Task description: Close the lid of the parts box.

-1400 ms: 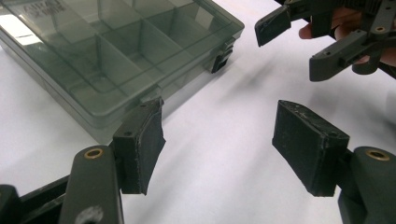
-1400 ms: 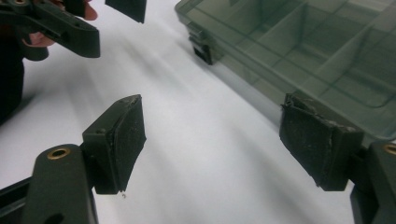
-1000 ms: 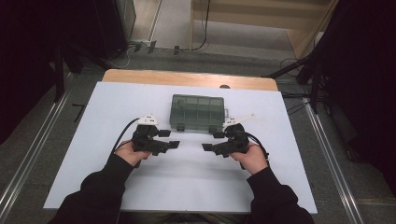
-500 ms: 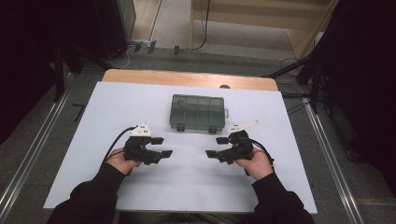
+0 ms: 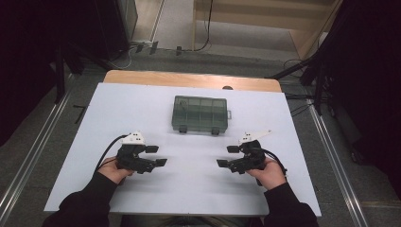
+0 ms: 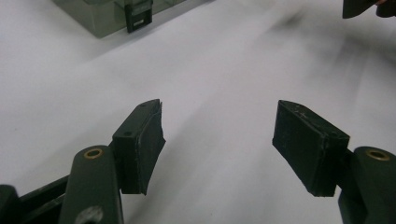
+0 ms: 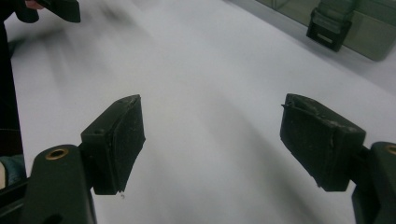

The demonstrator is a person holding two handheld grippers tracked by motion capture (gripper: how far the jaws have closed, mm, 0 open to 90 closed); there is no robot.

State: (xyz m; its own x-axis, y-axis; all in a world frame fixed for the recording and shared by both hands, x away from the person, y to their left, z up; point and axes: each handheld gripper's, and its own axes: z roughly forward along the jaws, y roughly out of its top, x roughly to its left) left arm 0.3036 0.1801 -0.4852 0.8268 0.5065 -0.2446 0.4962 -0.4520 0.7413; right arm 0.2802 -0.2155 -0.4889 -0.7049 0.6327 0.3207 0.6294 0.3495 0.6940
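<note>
From the high view, a closed green compartment box (image 5: 200, 114) lies flat on the white table (image 5: 142, 101), its long side running across and its two latches facing the person. The left gripper (image 5: 155, 156) sits well short of the box, off its left near corner, held low in a hand with the forearm coming in from below; its jaws point inward toward the other gripper. The right gripper (image 5: 229, 156) mirrors it off the box's right near corner, pointing inward. Both sets of jaws stand apart with nothing between them.

The left gripper view shows its pads (image 6: 149, 140) spread wide over bare table, one box latch (image 6: 137, 16) at upper left.

The right gripper view shows its pads (image 7: 123, 140) likewise released, another latch (image 7: 331, 28) at upper right.
</note>
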